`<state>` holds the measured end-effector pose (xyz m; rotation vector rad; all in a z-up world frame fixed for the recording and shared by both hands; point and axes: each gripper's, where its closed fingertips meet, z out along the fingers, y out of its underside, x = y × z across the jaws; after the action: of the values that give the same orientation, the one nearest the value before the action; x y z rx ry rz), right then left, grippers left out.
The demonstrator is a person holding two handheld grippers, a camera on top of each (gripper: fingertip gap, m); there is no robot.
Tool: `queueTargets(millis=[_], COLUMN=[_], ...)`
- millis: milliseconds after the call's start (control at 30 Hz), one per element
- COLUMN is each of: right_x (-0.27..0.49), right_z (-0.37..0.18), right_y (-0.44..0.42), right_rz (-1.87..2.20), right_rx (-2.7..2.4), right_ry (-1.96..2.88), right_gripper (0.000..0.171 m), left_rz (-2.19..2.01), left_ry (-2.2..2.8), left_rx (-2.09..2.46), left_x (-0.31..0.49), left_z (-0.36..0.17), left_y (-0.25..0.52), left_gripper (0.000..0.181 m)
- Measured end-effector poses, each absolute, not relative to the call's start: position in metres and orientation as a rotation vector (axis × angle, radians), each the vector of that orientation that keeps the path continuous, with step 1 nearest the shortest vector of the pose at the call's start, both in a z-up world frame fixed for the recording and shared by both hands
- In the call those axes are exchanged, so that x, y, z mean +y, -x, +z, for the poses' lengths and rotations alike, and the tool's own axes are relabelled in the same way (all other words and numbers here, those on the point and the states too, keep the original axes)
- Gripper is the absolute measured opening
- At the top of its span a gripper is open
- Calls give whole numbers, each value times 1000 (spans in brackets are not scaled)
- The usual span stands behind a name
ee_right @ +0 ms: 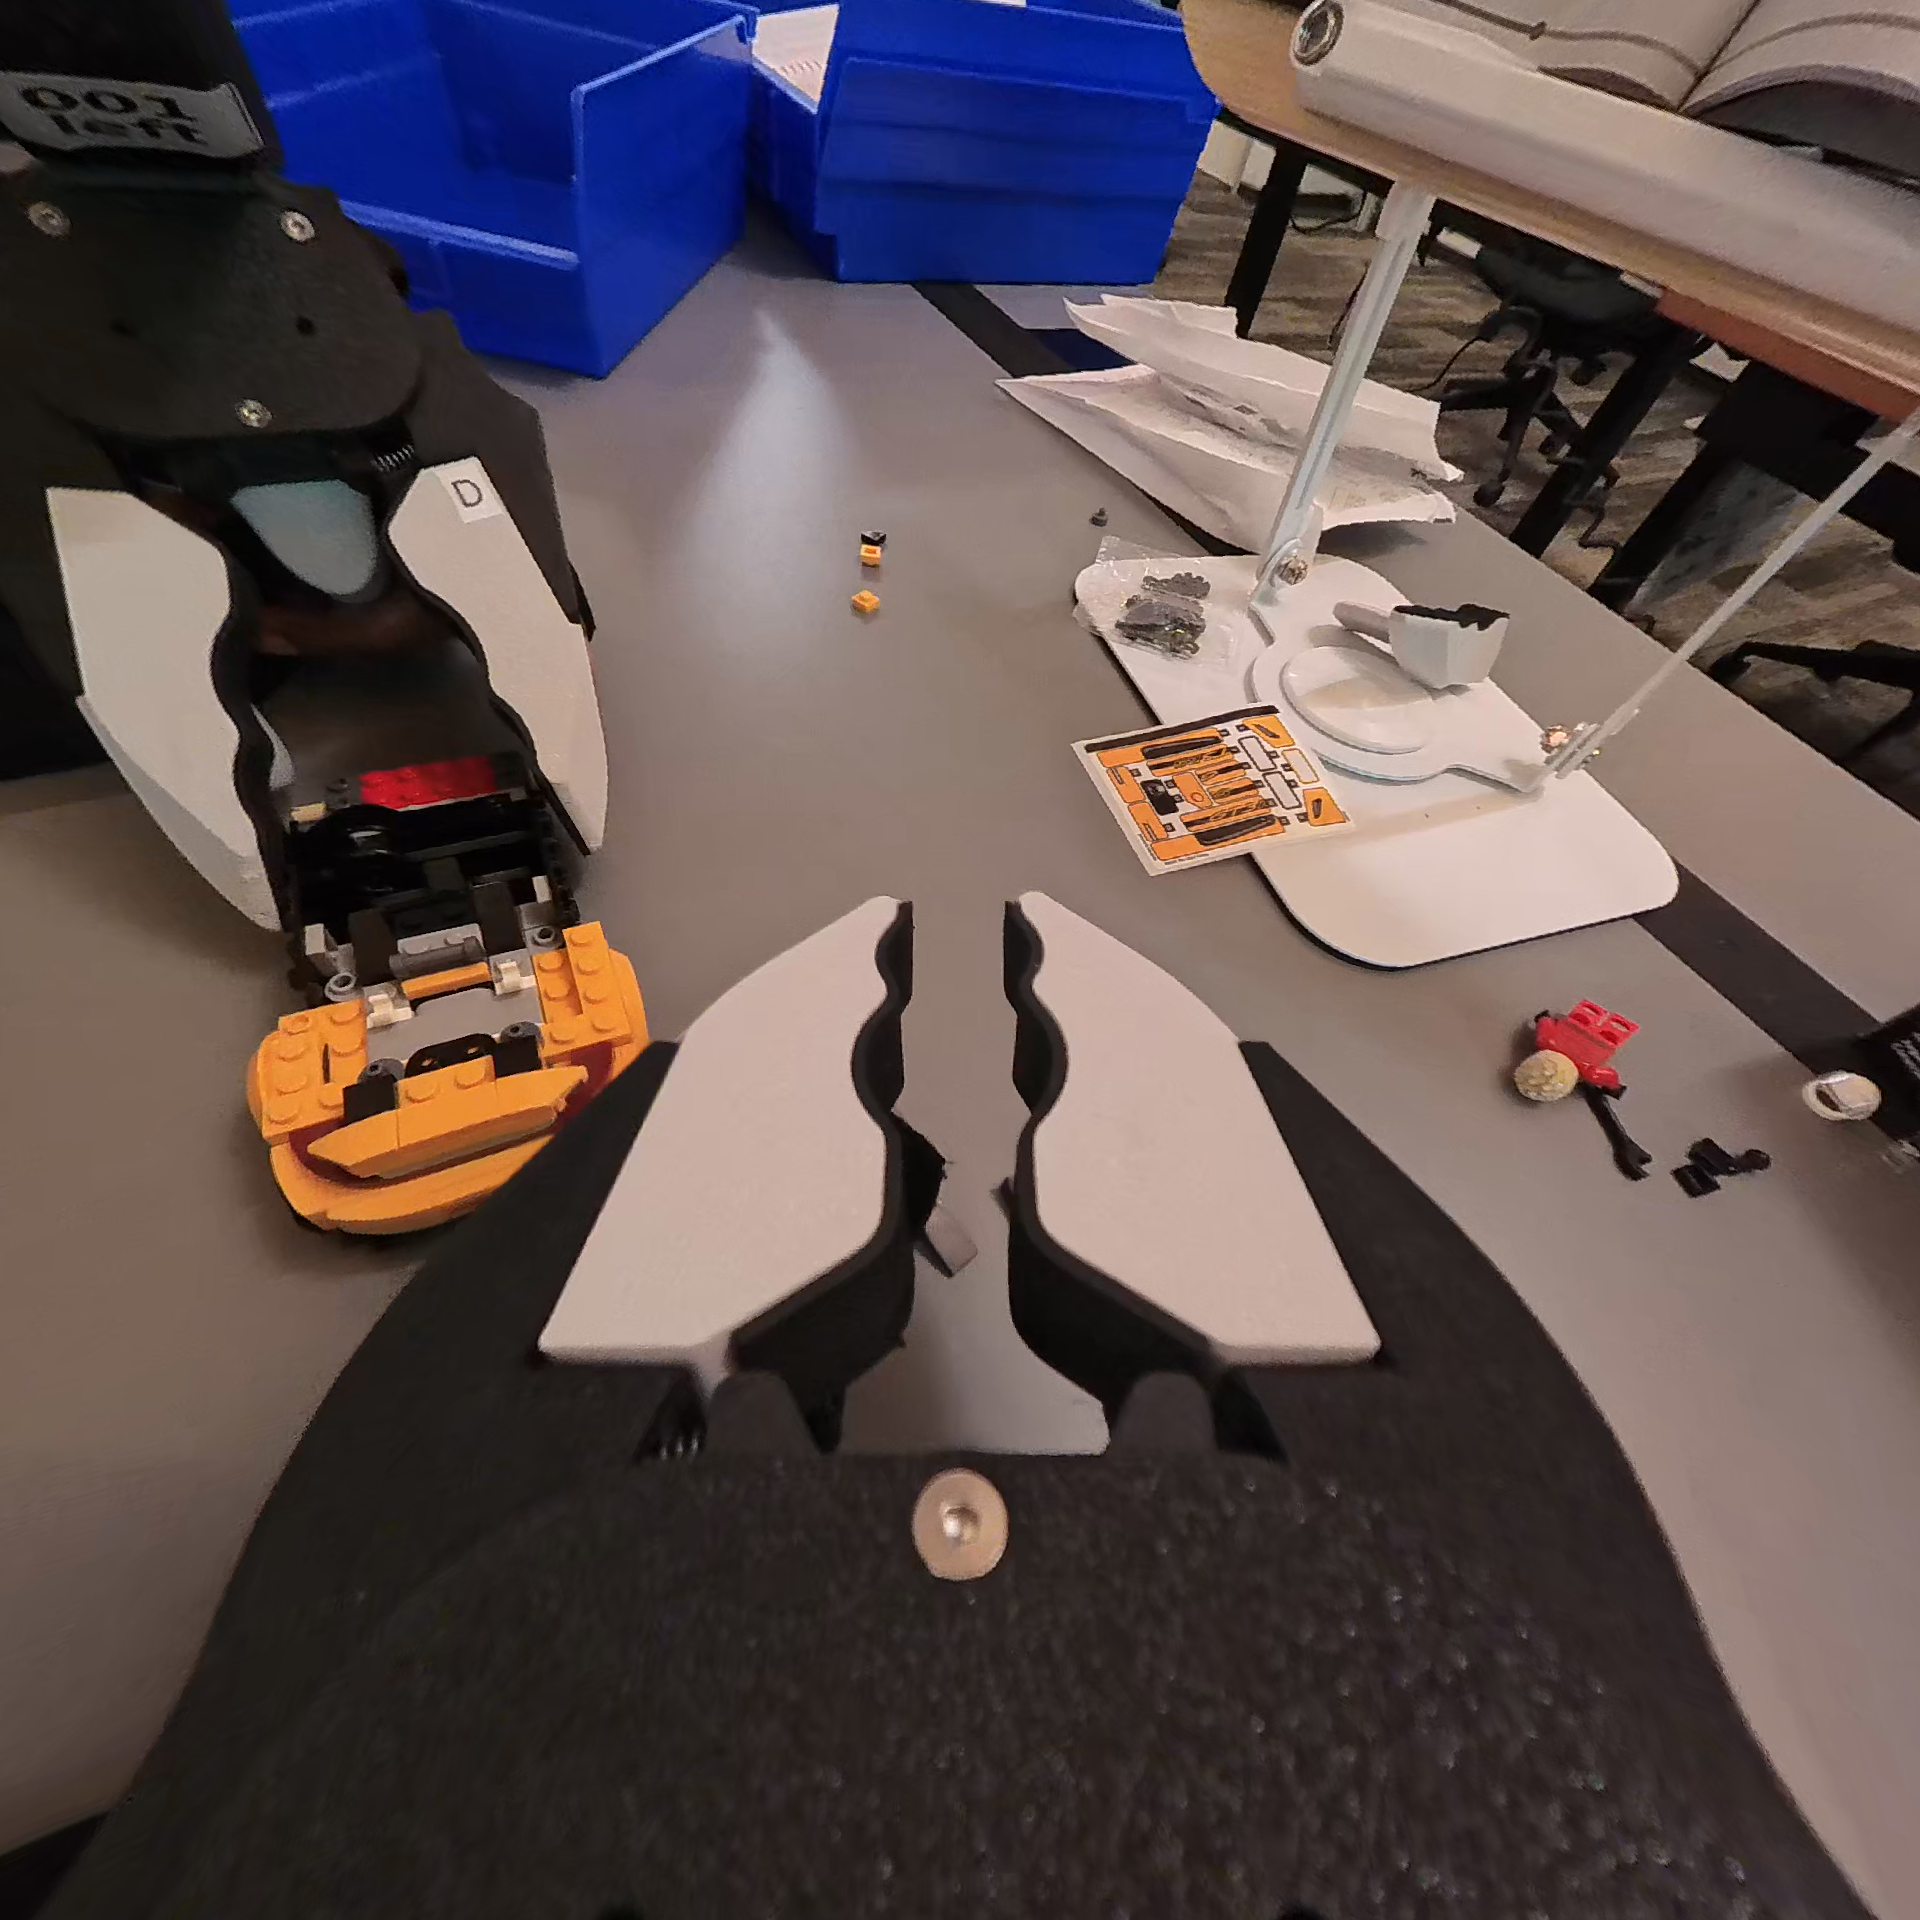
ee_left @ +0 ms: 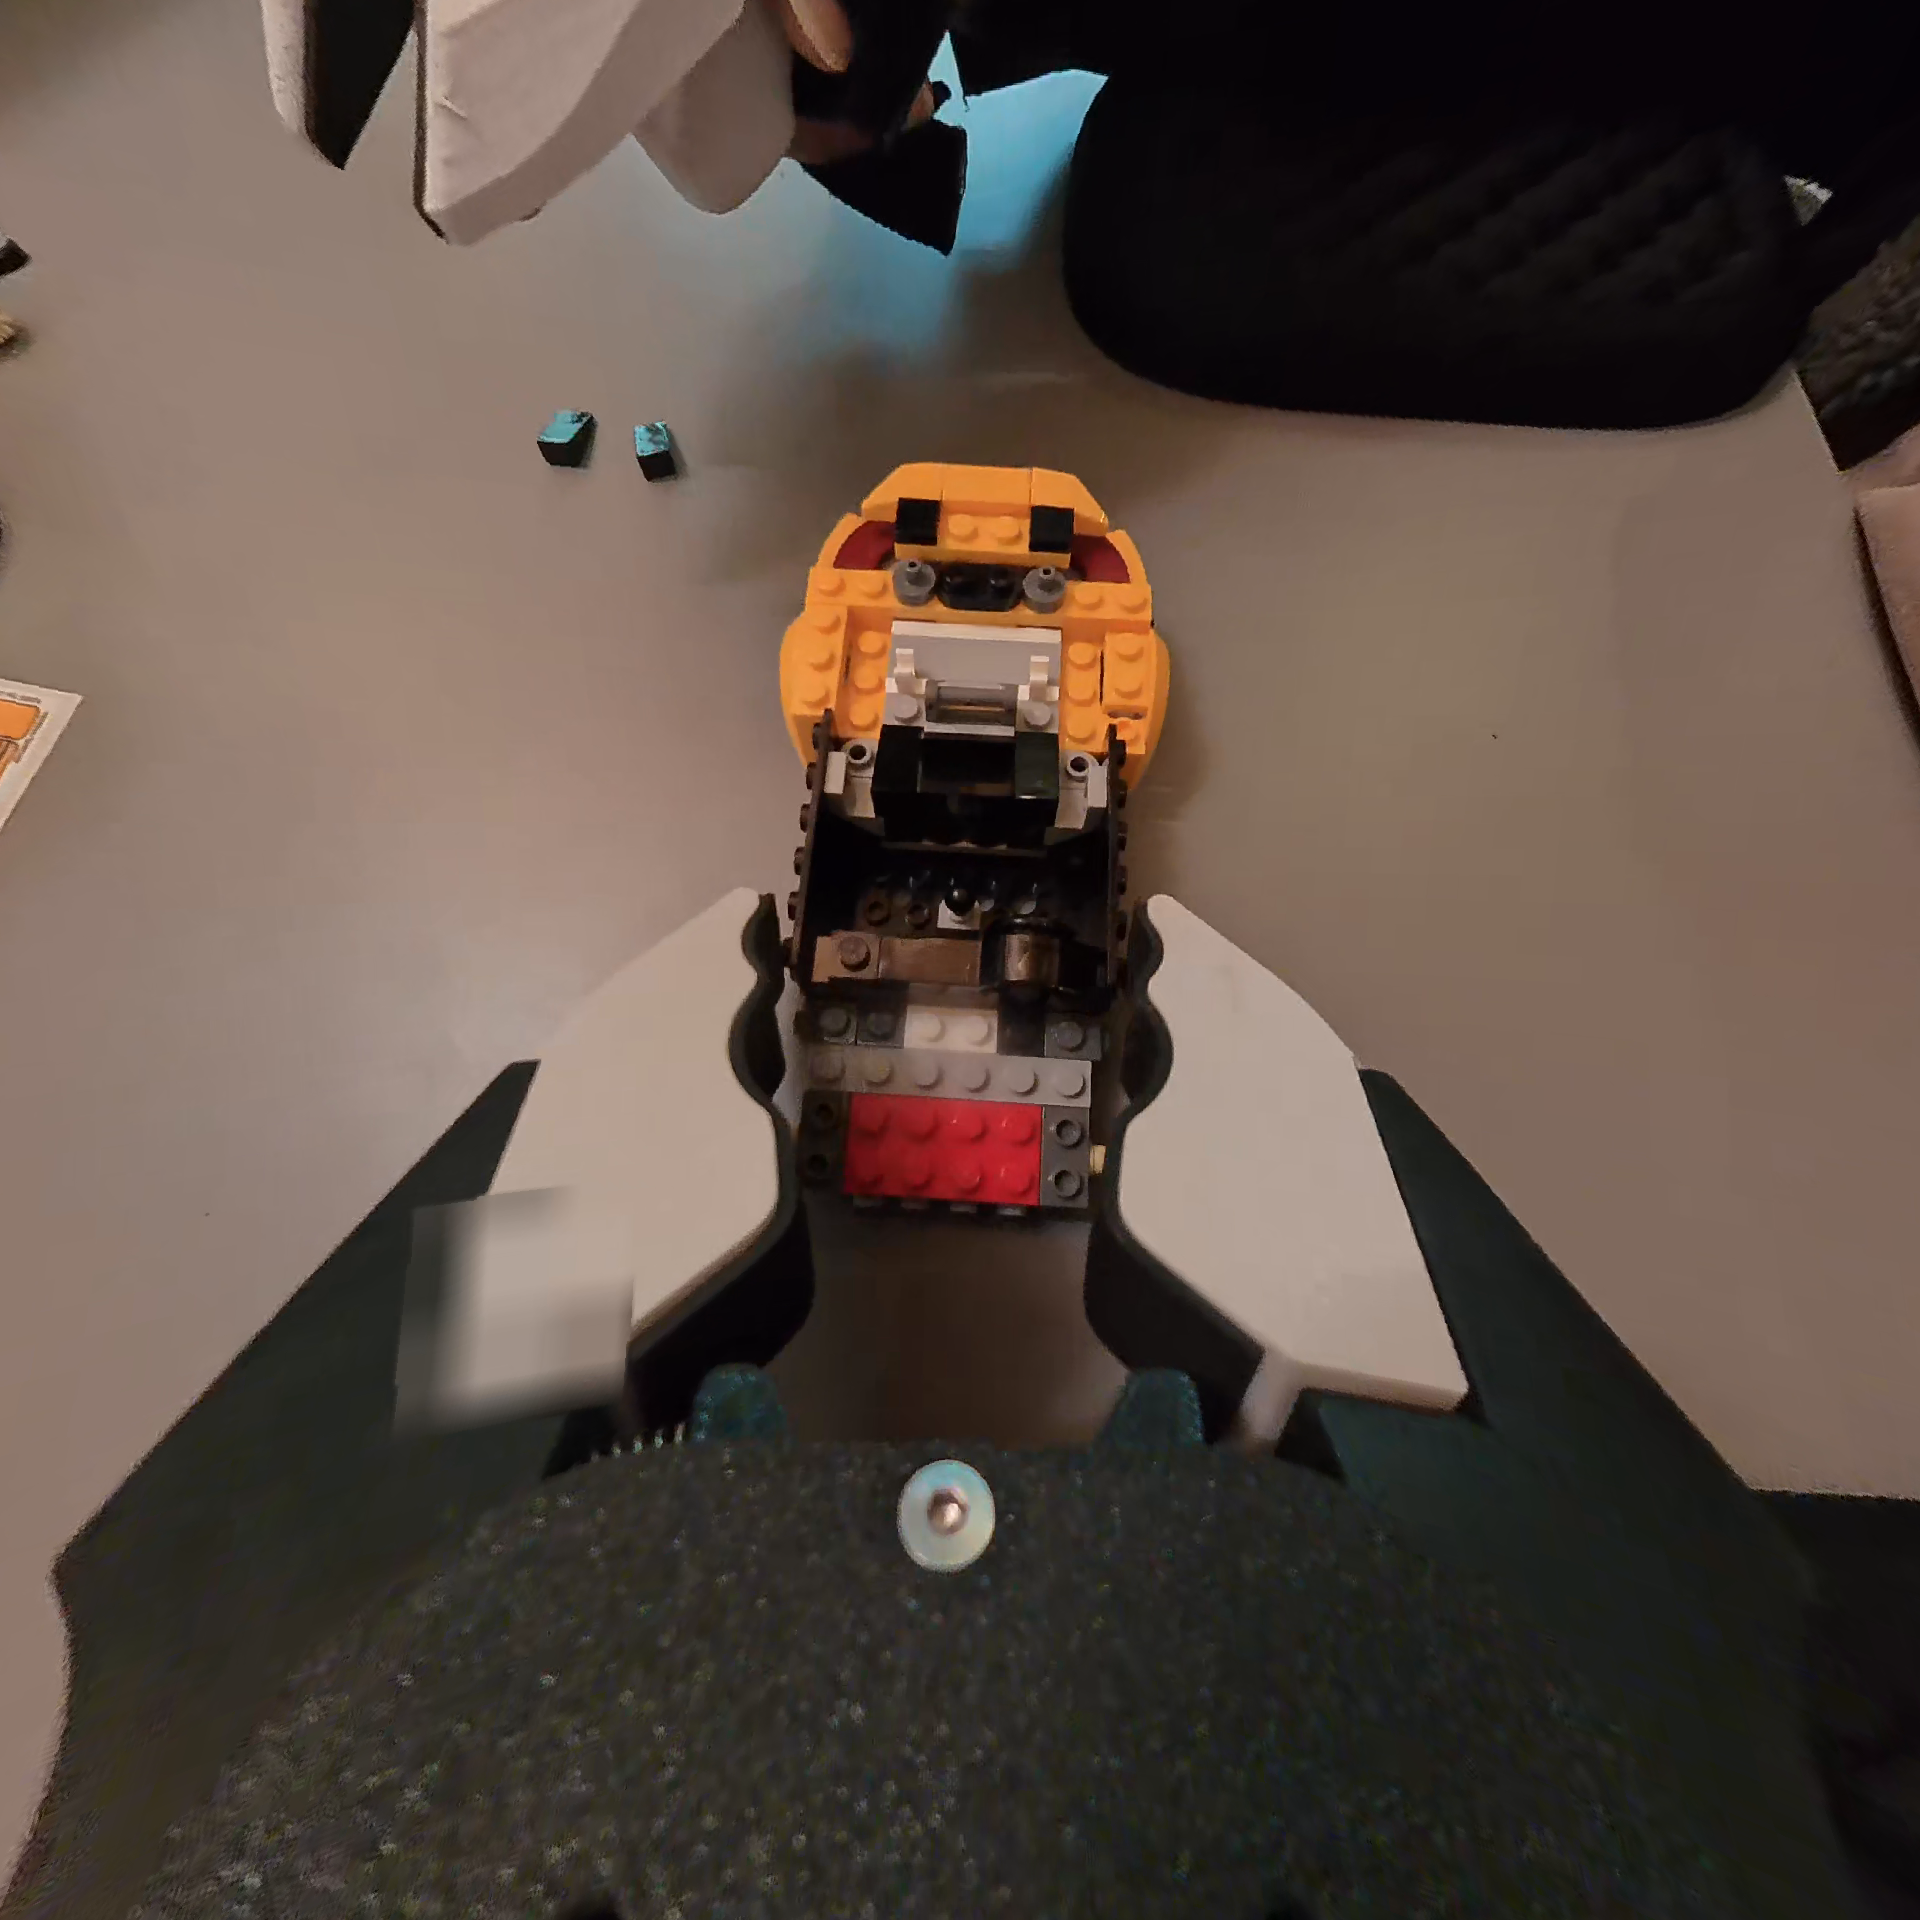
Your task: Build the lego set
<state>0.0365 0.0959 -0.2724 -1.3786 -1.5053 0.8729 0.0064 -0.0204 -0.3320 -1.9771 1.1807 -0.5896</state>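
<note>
A part-built lego car, with an orange front and a black, grey and red rear, lies on the grey table. My left gripper is shut on the car's rear, one finger on each side. In the right wrist view the car is at the left, with the left gripper around its rear. My right gripper hovers beside the car's orange front, jaws nearly closed on a small grey piece held far back between the pads. Its white fingers show at the top of the left wrist view.
Two small dark pieces lie left of the car's front. Small orange pieces, a sticker sheet, a bag of black parts, a white lamp base, red and black parts and blue bins are on the table.
</note>
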Motion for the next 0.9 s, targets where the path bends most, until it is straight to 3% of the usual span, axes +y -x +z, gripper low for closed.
queueTargets(millis=[900], right_x=[115], right_z=[-276], right_y=[-42], right_rz=[778], right_rx=[-1453], right_ry=[1434], right_gripper=[14], left_rz=[-598], left_ry=[1970], left_rx=[1147], left_x=[-16], left_z=[-329], left_y=[-2], left_gripper=[62])
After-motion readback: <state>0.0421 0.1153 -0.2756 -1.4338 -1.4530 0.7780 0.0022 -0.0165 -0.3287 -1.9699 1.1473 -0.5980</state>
